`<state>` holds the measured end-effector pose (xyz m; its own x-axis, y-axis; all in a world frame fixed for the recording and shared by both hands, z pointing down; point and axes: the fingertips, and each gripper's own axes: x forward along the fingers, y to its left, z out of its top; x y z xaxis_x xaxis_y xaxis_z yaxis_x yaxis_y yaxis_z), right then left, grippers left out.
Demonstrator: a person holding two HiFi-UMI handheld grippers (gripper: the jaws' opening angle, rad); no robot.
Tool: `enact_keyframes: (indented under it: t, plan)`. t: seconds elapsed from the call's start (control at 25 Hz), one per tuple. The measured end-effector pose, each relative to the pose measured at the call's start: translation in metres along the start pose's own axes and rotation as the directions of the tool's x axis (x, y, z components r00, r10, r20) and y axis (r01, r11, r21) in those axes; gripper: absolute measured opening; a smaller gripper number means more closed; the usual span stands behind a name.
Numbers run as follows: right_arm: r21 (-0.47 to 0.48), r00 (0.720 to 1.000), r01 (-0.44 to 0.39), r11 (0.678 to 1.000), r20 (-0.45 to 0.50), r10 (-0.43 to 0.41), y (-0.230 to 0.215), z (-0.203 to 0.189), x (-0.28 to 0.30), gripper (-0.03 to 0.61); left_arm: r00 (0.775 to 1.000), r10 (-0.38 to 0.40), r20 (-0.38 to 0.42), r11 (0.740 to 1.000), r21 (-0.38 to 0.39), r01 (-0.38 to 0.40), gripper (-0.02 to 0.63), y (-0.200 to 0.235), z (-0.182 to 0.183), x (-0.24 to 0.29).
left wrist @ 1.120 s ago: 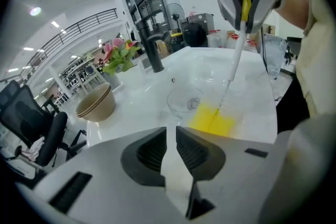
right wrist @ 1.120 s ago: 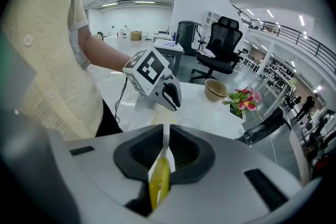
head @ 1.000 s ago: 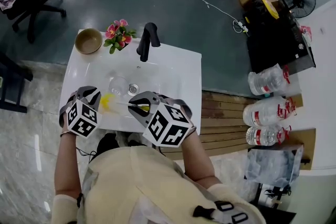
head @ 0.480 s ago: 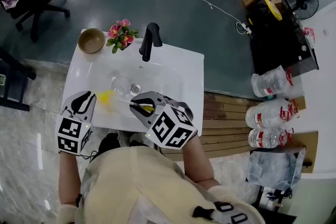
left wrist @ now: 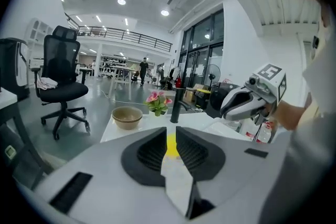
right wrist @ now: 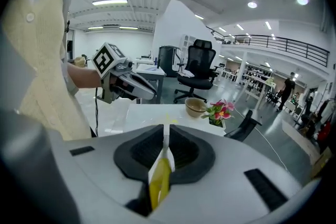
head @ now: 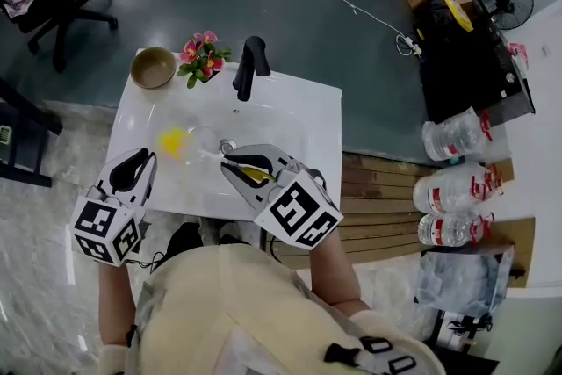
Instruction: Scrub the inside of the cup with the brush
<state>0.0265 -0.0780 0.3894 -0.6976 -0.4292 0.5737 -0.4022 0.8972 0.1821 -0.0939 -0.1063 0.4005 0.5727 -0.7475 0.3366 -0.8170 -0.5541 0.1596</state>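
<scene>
Nearest, at the basin's 7 o'clock, the left gripper hangs empty, its jaws drawn almost together with only a slit between them. At 5 o'clock the right gripper pinches the brush by its yellow handle. The yellow head hovers at the 9 o'clock side of the clear cup, which stands unheld in the sink by the drain (its outline is faint). Farther off, the faucet sits at 12, with the flowers and bowl toward 11. Scrubbing looks not yet begun: the head must clear the rim and go in, likely with the cup steadied. Since a second ago the left gripper has backed toward the person, and the head has swung farther out.
</scene>
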Motion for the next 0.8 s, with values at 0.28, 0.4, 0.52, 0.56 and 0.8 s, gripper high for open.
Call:
enact_keyframes:
  t: [0.28,0.4,0.52,0.56,0.8]
  plan:
    - [0.115,0.988,0.043,0.992,0.145,-0.059,-0.012,0.009,-0.004,0.046,1.000,-0.018,0.000,1.000,0.001,0.018,0.061,-0.010,0.007,0.001]
    - [0.208,0.975,0.015,0.978,0.215,-0.060,-0.017,0.012,-0.006,0.046,1.000,-0.029,0.008,1.000,0.000,0.029,0.061,-0.013,0.011,0.002]
    - [0.297,0.961,-0.026,0.954,0.271,-0.058,-0.020,0.013,-0.009,0.046,0.999,-0.036,0.008,0.999,0.000,0.036,0.061,-0.018,0.013,0.002]
    - [0.326,0.955,-0.039,0.945,0.289,-0.061,-0.020,0.012,-0.010,0.046,0.999,-0.038,0.008,0.999,-0.001,0.038,0.061,-0.020,0.013,0.003]
    - [0.465,0.926,-0.107,0.879,0.369,-0.082,-0.030,0.008,-0.010,0.044,0.998,-0.064,-0.003,0.998,0.001,0.064,0.061,-0.029,0.010,0.011]
